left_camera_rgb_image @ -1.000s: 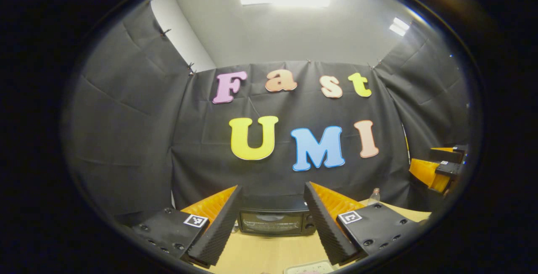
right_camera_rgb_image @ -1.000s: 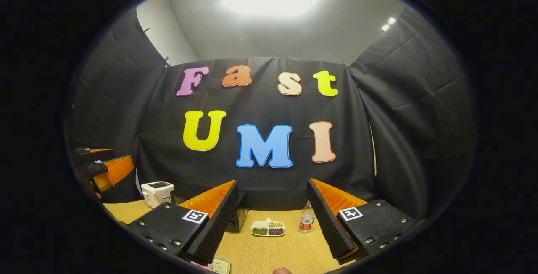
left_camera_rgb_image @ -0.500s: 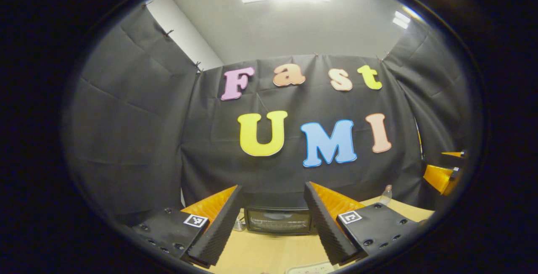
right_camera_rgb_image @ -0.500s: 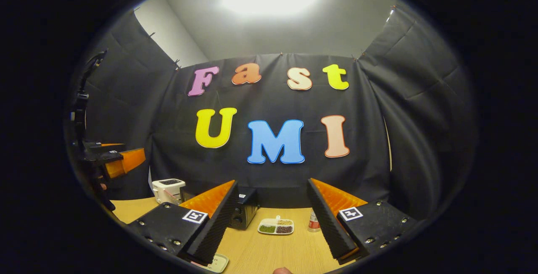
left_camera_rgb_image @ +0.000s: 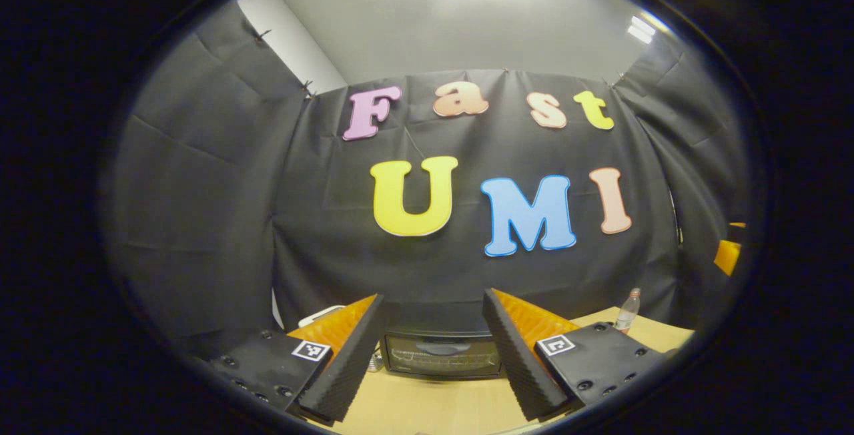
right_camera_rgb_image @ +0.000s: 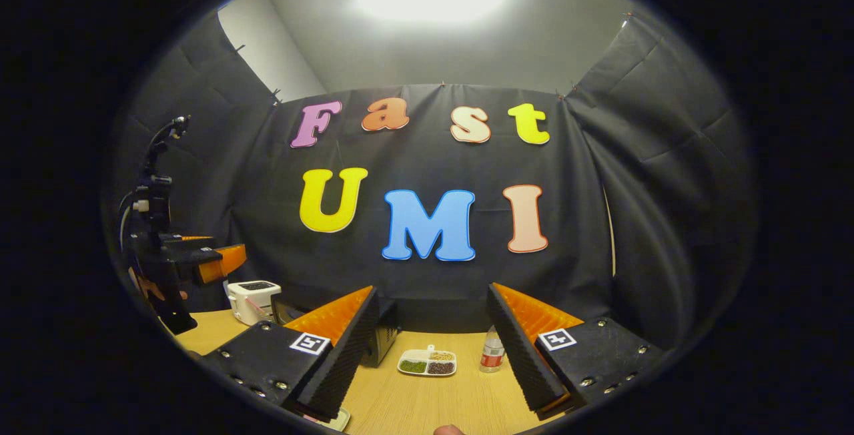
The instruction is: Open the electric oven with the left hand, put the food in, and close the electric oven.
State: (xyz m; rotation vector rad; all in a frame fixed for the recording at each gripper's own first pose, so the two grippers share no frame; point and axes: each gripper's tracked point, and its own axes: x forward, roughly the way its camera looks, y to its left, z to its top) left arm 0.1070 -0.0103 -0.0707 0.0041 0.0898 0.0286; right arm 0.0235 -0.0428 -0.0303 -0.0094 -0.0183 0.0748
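Black electric oven (left_camera_rgb_image: 440, 353), glass door shut, on wooden table (left_camera_rgb_image: 434, 405)

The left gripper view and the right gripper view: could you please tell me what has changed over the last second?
The left hand-held gripper has drawn a little closer to the electric oven, which now looks slightly larger between its fingers. In the right gripper view it has come further into sight at the left. The right hand-held gripper swung slightly. Both stayed open and empty; the oven door stayed shut, and the divided dish and bottle stayed put.
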